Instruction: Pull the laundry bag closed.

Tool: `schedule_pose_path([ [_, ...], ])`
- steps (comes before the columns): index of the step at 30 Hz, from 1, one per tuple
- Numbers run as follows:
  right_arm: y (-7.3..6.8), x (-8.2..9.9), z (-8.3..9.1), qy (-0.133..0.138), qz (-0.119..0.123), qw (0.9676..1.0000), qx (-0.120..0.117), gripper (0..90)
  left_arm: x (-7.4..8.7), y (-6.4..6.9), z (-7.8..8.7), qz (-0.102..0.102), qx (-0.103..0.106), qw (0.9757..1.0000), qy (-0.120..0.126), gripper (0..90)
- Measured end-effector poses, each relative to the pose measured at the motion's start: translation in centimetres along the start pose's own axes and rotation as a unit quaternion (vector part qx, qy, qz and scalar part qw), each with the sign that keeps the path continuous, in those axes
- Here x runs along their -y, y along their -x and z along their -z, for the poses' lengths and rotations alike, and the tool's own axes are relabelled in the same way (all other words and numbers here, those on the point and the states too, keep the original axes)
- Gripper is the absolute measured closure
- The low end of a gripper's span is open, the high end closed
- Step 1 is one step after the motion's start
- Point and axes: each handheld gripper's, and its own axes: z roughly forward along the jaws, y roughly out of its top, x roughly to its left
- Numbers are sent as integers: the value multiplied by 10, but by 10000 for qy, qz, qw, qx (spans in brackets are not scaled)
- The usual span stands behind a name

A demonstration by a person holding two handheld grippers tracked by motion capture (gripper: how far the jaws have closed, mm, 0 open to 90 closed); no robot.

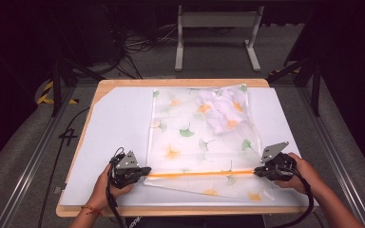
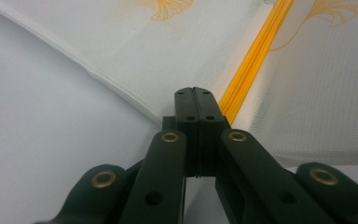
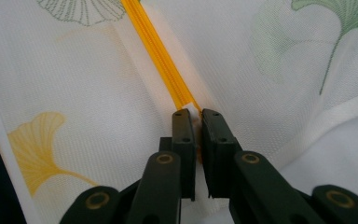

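Left tongs (image 1: 145, 171) and right tongs (image 1: 257, 172) each clench one end of the orange zipper (image 1: 202, 174), stretching the mesh bag (image 1: 197, 137) flat near the desk (image 1: 123, 85) front edge.

**Around the work: surface, frame and floor**

A light wooden surface (image 1: 123, 83) with rounded corners carries a large white sheet (image 1: 119, 123) that covers almost all of it, one far corner cut off at a slant. Beyond the far edge stands a pale grey metal stand (image 1: 217, 21) on two feet, on grey carpeted floor (image 1: 24, 142). Black cables (image 1: 138, 47) lie tangled beside it. Silver aluminium rails (image 1: 33, 156) flank the surface, with yellow-and-black hazard tape (image 1: 45, 92) at the left.
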Motion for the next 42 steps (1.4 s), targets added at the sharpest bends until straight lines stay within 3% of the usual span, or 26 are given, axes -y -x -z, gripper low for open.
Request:
schedule_pose_path([
  [10,0,8,0,218,-125,9997,-43,842,1,0,0,-19,-2,10000,39,900],
  [21,1,10,1,280,-182,9994,5,842,1,-1,0,-8,28,10000,53,900],
  [23,-1,10,1,294,-175,9994,30,841,1,0,0,-155,-5,9999,52,900],
  [28,0,12,3,596,-215,9980,-36,839,2,2,1,-143,-76,9998,82,900],
  [32,-1,13,4,687,-233,9974,-17,835,2,3,1,-171,-79,9998,97,900],
  [37,1,19,5,975,-448,9942,-64,788,2,3,2,-207,-117,9996,128,900],
  [42,-2,18,6,1210,-467,9915,28,741,3,2,5,-218,-99,9995,221,860],
])
